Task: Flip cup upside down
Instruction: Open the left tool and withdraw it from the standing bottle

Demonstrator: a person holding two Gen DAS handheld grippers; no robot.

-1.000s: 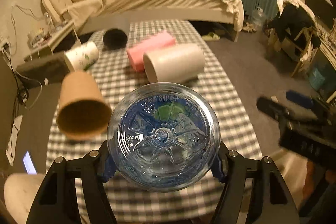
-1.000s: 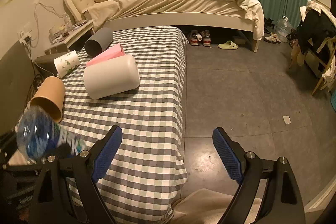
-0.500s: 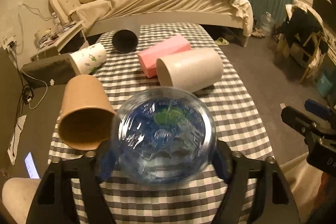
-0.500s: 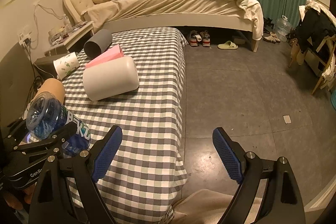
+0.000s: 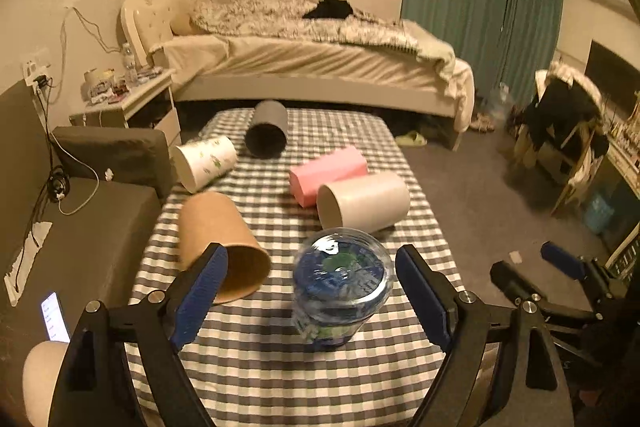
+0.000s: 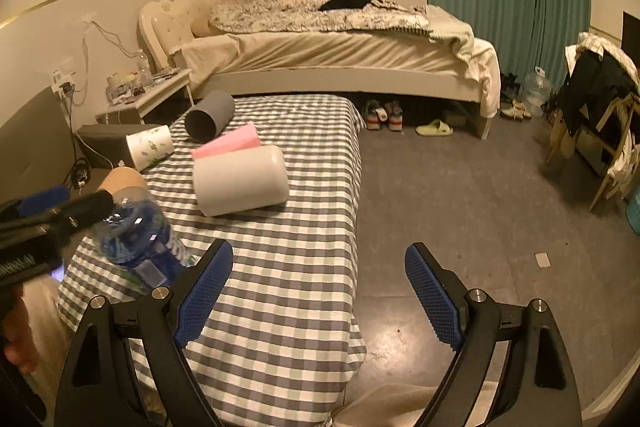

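The clear plastic cup [image 5: 341,289] stood base-up on the checked tabletop [image 5: 280,367] between the spread, empty left tongs [image 5: 312,301]; the right tongs [image 6: 318,297] hung wide and empty over the tabletop's edge. It looked light, thin-walled and easily crushed, perhaps slick, so a gentle mid-wall grip would suit. The brown cup [image 5: 218,243] lay on its side beside it.

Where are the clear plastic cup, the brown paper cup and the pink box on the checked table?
clear plastic cup [image 5: 342,277]: left wrist view, on its upturned base.
brown paper cup [image 5: 210,227]: left wrist view, on its side wall.
pink box [image 5: 332,167]: left wrist view, on its top face.
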